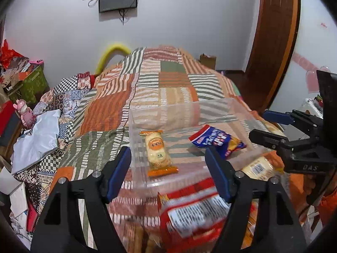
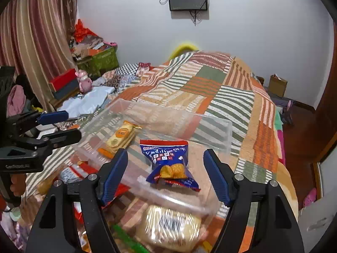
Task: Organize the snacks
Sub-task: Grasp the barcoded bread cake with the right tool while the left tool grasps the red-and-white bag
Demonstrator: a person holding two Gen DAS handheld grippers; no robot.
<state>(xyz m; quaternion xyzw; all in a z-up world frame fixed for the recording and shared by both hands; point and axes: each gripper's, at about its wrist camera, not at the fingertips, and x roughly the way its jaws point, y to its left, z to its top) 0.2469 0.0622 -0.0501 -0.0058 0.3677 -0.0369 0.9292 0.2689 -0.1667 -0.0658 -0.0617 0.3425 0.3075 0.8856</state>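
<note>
Snack packets lie in and around a clear rectangular plastic bin (image 1: 221, 105) that sits on a patchwork bedspread (image 1: 147, 80) of orange, green and white striped squares. Inside the bin: an orange-ended clear wrapper of pale round rice crackers (image 1: 158, 151), lying flat toward the bin's left side in the left wrist view, and a blue and red crinkled packet showing golden biscuits (image 2: 170, 164), lying toward the right. The two are apart, not touching.

Left gripper (image 1: 168, 168): black frame, blue pads, fingers spread wide, nothing between the pads; it hovers over the near edge of the bin. Right gripper (image 2: 165, 172): same build, fingers likewise spread, empty, with the blue packet seen in the gap below and not touched.

Outside the bin, on the near side: a red and white packet with a barcode (image 1: 193, 215), blurred, and a clear-wrapped pale yellow cracker pack with a barcode (image 2: 170, 225), also blurred. Whether either touches the bin wall I cannot tell.

Each gripper shows at the edge of the other's view, with an orange-gloved hand (image 2: 15, 186) on the left one's handle.
</note>
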